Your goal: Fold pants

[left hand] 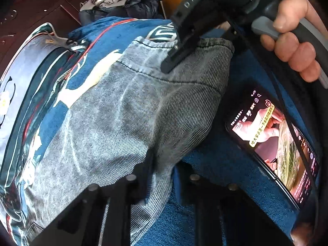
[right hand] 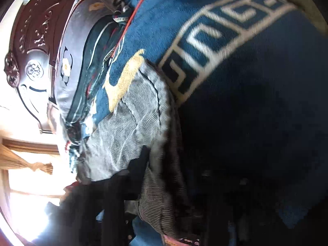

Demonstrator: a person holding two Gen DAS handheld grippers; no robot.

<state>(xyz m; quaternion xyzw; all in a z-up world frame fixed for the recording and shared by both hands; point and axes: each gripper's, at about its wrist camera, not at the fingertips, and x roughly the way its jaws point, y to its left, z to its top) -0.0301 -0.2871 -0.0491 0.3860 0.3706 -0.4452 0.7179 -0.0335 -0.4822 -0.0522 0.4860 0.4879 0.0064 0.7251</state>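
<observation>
**Pants mid-fold, both tools on the denim**

My left tool (left hand: 151,176) is clenched on a fold of the grey pants (left hand: 114,123), the cloth rising between its fingers toward 12 o'clock. My right tool (left hand: 174,59) comes in from 1 o'clock of that view; in its own camera the denim runs between its fingers, so I judge it gripping too — the shadow there leaves some doubt. The pants lie bunched on the blue blanket (left hand: 225,164) over a bed, one layer doubled back; flattening and a final fold look left. A lit phone (left hand: 274,143) lies at 3 o'clock. No containers visible — only a clothes heap (left hand: 127,2) at 12.
</observation>
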